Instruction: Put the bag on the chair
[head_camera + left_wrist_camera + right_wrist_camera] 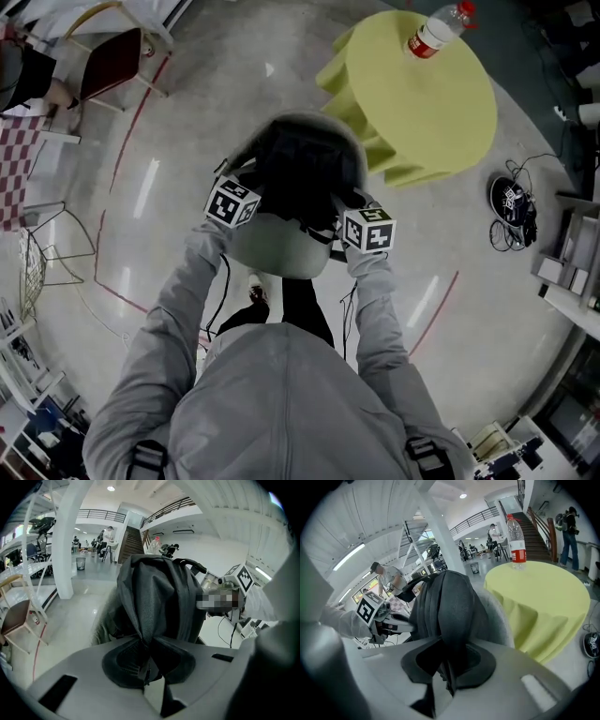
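Left tongs [149, 666]: jaws nearly together, clamped on a fold of the bag [157, 602]; dark fabric runs up out of the pinch. Right tongs [449, 677]: same, jaws close together and pinching a fold of the bag's fabric.

Head view: both arms are held forward, and the two tongs hold the bag [300, 173] from either side, left and right. Each marker cube sits at the bag's near edge.

Bag: dark grey to black, soft and slumped, hanging upright from the two grips. A strap or handle loop shows at its top in the left gripper view.

Chair [277, 251]: pale grey with a rounded shell. The bag lies inside the curve of the shell, with the grey back wrapping behind it and the seat showing just below it. The right gripper view shows the grey back directly behind the bag. Whether the bag's base rests on the seat, I cannot tell.

Beyond the chair stands a round worktop [441, 103] under a yellow-green cloth, close to the chair's back. A clear bottle [433, 30] with a red label stands upright near its far edge.

Floor [187, 112]: glossy grey with red line marks.
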The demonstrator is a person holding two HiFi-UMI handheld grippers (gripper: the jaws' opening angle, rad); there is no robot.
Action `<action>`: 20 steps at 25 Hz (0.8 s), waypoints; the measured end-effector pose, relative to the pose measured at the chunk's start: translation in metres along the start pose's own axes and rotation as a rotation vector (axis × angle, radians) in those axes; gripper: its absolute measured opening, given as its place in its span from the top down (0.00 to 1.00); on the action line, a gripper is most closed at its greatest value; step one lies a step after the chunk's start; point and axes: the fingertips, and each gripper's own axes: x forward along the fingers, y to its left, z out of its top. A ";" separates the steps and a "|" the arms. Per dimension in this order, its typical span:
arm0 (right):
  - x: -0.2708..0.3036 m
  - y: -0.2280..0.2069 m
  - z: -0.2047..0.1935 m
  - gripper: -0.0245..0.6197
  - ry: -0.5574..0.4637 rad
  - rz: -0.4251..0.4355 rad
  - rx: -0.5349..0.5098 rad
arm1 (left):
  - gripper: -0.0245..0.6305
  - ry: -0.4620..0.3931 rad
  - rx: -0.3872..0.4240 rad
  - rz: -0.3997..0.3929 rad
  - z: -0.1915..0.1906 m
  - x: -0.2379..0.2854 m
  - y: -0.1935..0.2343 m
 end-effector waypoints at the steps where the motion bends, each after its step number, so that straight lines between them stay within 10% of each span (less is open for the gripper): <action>1: 0.003 -0.002 -0.004 0.86 0.011 -0.003 0.007 | 0.89 0.016 -0.006 0.002 -0.004 0.003 0.001; 20: 0.013 -0.029 -0.031 0.72 0.035 -0.028 0.073 | 0.75 0.040 -0.142 0.105 -0.035 0.024 0.027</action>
